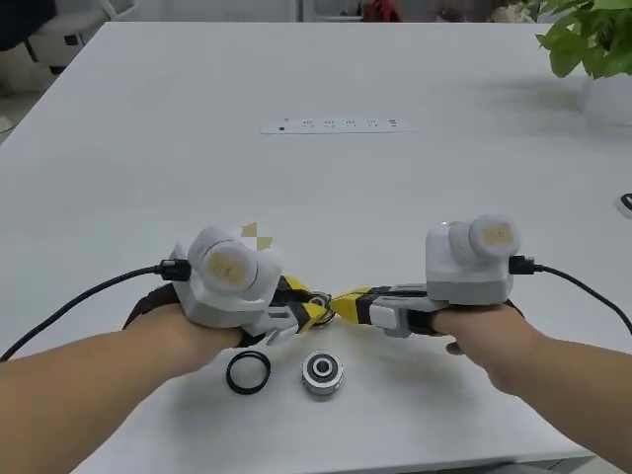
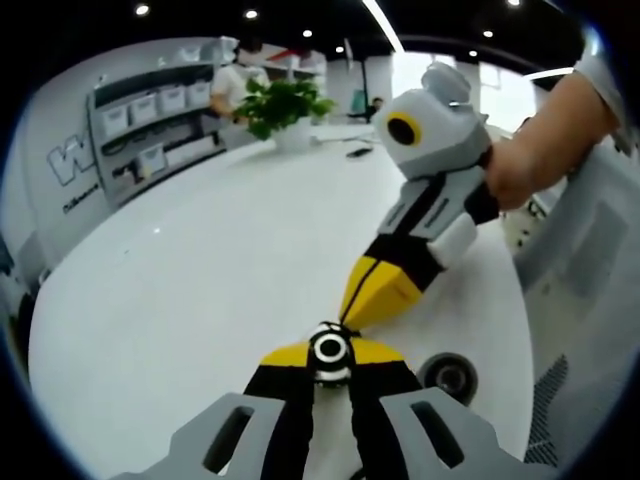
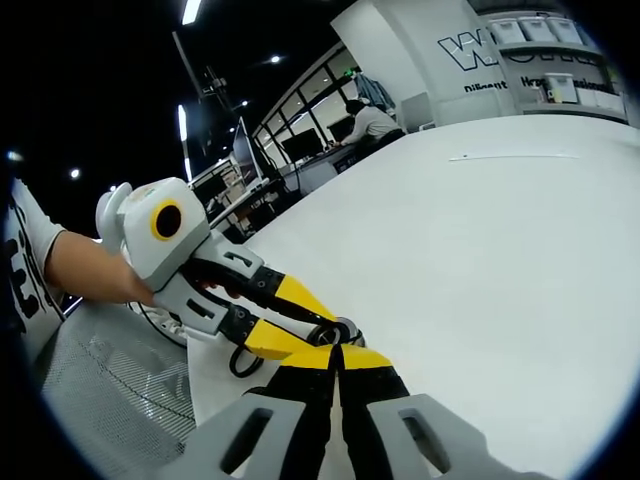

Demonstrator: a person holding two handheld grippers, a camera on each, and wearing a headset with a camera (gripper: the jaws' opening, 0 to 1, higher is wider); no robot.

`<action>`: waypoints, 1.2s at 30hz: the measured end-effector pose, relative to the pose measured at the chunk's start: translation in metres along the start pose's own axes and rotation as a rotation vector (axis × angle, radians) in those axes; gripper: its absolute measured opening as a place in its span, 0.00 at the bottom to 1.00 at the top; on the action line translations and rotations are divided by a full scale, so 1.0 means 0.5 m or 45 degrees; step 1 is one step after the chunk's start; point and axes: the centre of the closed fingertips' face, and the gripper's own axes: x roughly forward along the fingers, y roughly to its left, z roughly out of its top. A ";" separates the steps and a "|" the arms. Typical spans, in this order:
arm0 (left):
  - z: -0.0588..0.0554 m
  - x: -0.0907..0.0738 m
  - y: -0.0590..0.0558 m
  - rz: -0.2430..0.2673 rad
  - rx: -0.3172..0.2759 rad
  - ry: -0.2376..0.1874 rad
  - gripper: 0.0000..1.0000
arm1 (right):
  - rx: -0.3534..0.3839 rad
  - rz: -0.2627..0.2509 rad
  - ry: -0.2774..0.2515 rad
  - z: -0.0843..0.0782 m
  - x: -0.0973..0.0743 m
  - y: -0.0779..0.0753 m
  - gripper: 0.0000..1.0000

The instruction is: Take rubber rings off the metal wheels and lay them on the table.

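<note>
Closest to the person, at 6 o'clock from where the tips meet, a bare metal wheel (image 1: 322,371) sits flat on the white surface (image 1: 316,197). A loose rubber ring (image 1: 228,373) lies just beside it at 7 o'clock, apart from it. Just beyond them the left tool (image 2: 330,364) is clenched on a second, held wheel (image 2: 330,346), raised off the surface, with a dark band around its rim that looks like its rubber. From the left gripper view the wheel's round face looks back at the camera, so its axle seems to run along the left tool's length. The right tool (image 3: 340,352) comes in from the opposite side with its jaws pressed together, the wheel dead ahead at its 12 o'clock and touching its tips. Whether rubber is pinched between them I cannot tell. The coming pull probably has to go along that axle, toward the right hand, while the left holds firm. The count is two wheels and two rings, with one ring already laid down. Farther off, at 12 o'clock, lies one power strip (image 1: 336,125), and at 2 o'clock stands one plant (image 1: 588,39).
</note>
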 end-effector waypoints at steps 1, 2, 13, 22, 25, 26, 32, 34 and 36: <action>0.000 0.000 0.000 0.000 0.000 0.001 0.12 | 0.001 0.003 -0.001 0.000 0.000 0.001 0.00; 0.000 0.000 -0.001 -0.001 0.001 0.002 0.12 | 0.003 0.008 -0.002 0.000 0.000 0.003 0.00; -0.001 -0.001 -0.002 -0.007 0.002 0.003 0.12 | 0.030 0.025 -0.014 0.000 -0.002 0.007 0.00; 0.000 -0.001 -0.002 -0.006 0.001 0.000 0.12 | 0.031 0.067 -0.023 0.006 0.001 0.024 0.00; 0.000 -0.001 -0.003 -0.005 -0.002 -0.001 0.12 | 0.059 0.072 -0.029 0.007 -0.002 0.020 0.00; 0.000 -0.001 -0.003 -0.004 -0.002 0.000 0.12 | 0.062 0.077 -0.031 0.007 -0.003 0.022 0.00; -0.001 -0.001 -0.004 -0.008 -0.002 -0.004 0.12 | 0.077 0.106 -0.029 0.006 -0.003 0.030 0.00; -0.001 -0.001 -0.005 -0.010 -0.001 -0.005 0.12 | 0.088 0.122 -0.029 0.006 -0.004 0.033 0.00; -0.001 -0.001 -0.006 -0.013 0.004 -0.003 0.12 | 0.097 0.133 -0.030 0.006 -0.006 0.035 0.00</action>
